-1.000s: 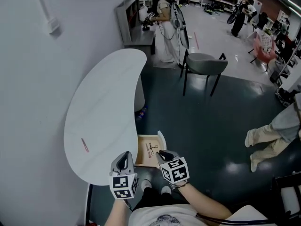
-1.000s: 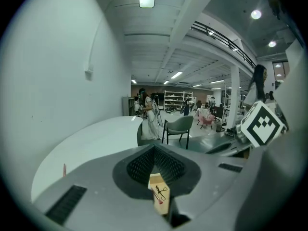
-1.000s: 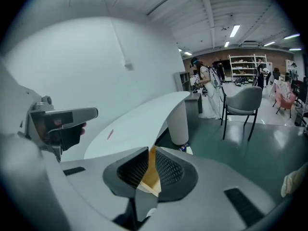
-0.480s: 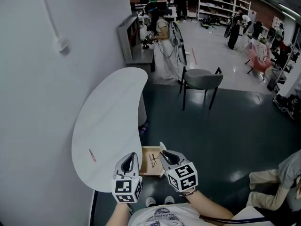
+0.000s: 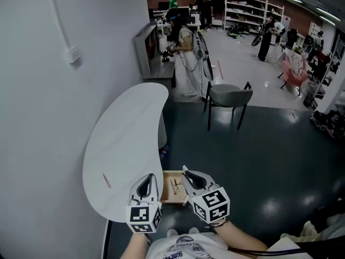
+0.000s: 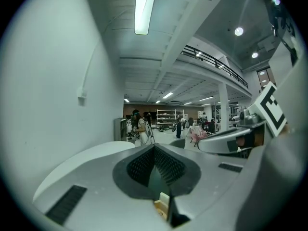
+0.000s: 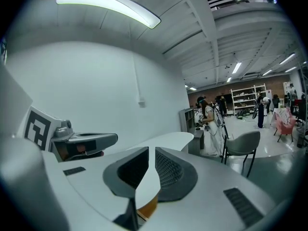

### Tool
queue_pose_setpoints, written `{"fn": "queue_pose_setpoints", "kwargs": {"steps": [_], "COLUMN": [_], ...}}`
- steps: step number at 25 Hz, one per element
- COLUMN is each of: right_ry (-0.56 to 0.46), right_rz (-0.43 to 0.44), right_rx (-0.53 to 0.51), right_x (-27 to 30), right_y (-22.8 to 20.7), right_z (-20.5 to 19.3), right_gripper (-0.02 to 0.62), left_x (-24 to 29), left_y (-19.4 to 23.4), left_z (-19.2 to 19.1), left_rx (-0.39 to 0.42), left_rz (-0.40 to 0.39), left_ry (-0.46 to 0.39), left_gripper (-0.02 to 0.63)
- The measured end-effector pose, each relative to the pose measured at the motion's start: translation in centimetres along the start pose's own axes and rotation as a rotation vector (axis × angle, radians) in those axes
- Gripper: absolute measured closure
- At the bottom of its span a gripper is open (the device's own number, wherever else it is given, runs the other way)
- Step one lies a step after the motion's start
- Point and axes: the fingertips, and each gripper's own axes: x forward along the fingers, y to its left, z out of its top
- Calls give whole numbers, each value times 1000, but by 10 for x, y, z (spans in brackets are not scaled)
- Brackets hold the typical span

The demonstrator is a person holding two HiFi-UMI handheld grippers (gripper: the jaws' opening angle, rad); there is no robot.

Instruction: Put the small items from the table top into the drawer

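Drawer (image 5: pixel 167 194) stands pulled out from under the room-side edge of the table (image 5: pixel 129 128), close to its near end. A dark thin item (image 5: pixel 175 185), too small to identify, lies inside it. One slim pink item (image 5: pixel 107 181) lies on the surface close to the wall-side edge, toward the near end and well apart from the drawer. No other small item shows on the surface. Judged from this layout, the task is partly done: at least one item is stowed, the pink item is left to transfer, and the drawer is not yet pushed in. Left gripper (image 5: pixel 146 178) hovers over the room-side edge at the near end, with its jaws together and nothing between them. Right gripper (image 5: pixel 187 172) hovers over the drawer. Its jaws have just been closing slightly, stand a narrow slit apart, and carry nothing. Only the head view shows the pink item, the drawer contents and the place of each gripper relative to them. The gripper views point almost level across the room and miss the pink item. Each shows its own jaw state directly, the other gripper side-on, the far end of the surface, a sliver of the wooden drawer below the jaws, and a ceiling light (image 6: pixel 144 8) that the head view omits.
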Motion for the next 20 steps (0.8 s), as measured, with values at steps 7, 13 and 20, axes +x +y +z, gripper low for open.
{"fn": "queue_pose_setpoints", "kwargs": {"steps": [7, 13, 20], "right_ry": [-2, 3, 11], "right_rz": [2, 13, 49], "right_rx": [5, 11, 21], "right_x": [-4, -2, 3], "right_y": [0, -3, -5], "right_z": [-4, -8, -15], "right_gripper": [540, 540, 540], "left_x": [-1, 1, -1], "left_y": [-9, -12, -7], "left_z": [-4, -5, -15], "left_rx": [20, 5, 6], "left_rz": [-7, -13, 37], "left_ry": [10, 5, 21], "left_gripper": [591, 591, 591]}}
